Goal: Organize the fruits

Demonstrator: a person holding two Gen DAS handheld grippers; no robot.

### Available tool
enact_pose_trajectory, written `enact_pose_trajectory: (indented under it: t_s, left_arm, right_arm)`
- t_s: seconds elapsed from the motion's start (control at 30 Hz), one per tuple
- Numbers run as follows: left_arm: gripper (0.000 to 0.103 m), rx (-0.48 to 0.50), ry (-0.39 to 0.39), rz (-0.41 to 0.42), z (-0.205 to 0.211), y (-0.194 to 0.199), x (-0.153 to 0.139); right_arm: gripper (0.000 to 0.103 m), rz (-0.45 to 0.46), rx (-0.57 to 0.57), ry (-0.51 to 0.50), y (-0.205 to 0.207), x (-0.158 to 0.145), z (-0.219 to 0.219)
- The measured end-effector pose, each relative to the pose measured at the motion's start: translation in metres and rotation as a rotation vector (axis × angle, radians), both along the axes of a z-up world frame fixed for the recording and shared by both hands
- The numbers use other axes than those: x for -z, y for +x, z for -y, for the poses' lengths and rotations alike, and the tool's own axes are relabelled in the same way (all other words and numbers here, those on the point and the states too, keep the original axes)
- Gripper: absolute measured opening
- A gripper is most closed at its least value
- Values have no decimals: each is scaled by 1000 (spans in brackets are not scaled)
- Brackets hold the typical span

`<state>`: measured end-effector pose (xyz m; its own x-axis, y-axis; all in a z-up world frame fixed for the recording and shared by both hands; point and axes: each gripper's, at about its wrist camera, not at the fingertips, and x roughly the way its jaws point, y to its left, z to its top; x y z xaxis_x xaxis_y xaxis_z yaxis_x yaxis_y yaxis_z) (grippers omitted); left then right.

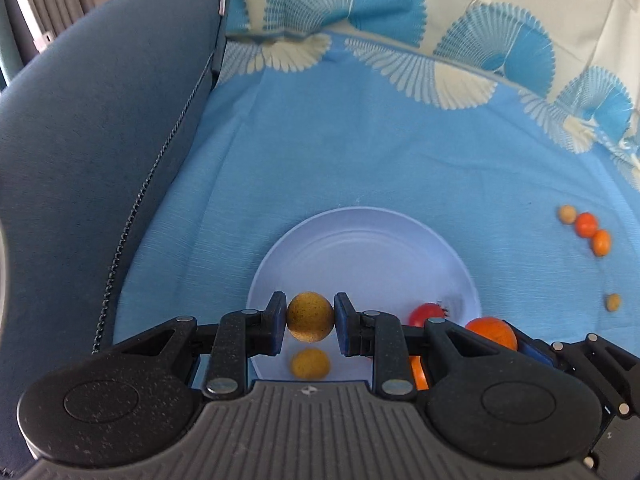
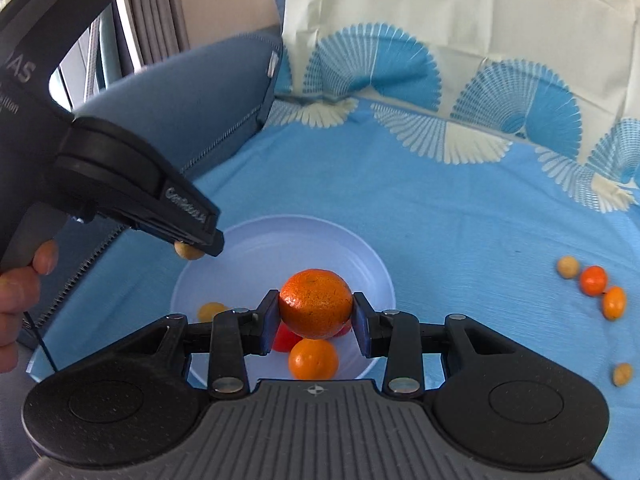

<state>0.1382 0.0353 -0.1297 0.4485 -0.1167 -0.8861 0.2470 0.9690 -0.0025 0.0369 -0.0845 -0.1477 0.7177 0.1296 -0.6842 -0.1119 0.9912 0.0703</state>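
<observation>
Clearly clamped in the left gripper: 1 speckled tan-yellow fruit, pads pressing both sides, hanging over the near part of the pale plate. Directly below that claw, on the plate, 1 more yellow fruit. Right of the claw, 1 red fruit on the plate, half hidden behind the linkage.

Similarly clenched in the right gripper: 1 orange citrus, squeezed between the blue pads above the plate. Just under it, 1 smaller orange fruit and a sliver of the red one. Only seen from the right wrist: the left tool from the side, its tan fruit peeking out at the tip, plus a person's hand wrapped on the handle. Only seen from the left wrist: the tan fruit's full round face between the pads.

Well off to the right of both claws, lying on the blue tablecloth: 3 small fruits in a touching row and 1 lone tan fruit nearer.

Beyond the plate, cloth edged with white and blue fan patterns, draped up over something cream. Left of the claws, a blue-grey padded seat with a zipper; curtains behind.
</observation>
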Motion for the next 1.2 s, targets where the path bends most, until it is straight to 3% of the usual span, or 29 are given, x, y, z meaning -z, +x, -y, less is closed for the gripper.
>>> enact_pose_trajectory:
  t_s: [0.13,0.17,0.2,0.23,0.27,0.33,0.5,0.7,0.93,1.2]
  left_arm:
    - [30,7,20,-15,2,10,15]
    - [47,19,13,-14,2,11,16]
    - [81,30,7,-14,2,11,15]
    - [95,29,1,-1,1,9,13]
    - [102,22,-10,32,-1,6,8]
    - [103,34,-17,77,-4,-4,-3]
    - [103,8,12,113,-19,-44,-28]
    - [103,-49,59,110,-39,-110,-52]
    - [103,-66,55,181,-59,-185,-80]
    - [103,-57,47,251,-60,-233,-102]
  right_arm:
    - [40,-32,-15,-7,15,13,-5]
    - [40,-35,-25,-10,18,15,-6]
    - [41,-37,-36,-14,20,16,-8]
    - [43,-31,-44,-18,20,16,-9]
    - [54,-20,-49,-25,20,15,-10]
    - [75,4,-53,-36,17,8,-10]
    - [87,6,-29,-24,-12,-15,-4]
    - [93,-6,24,-8,-73,-41,-8]
    - [98,104,61,-3,-151,-76,-17]
    - [100,192,94,-13,-211,-94,-16]
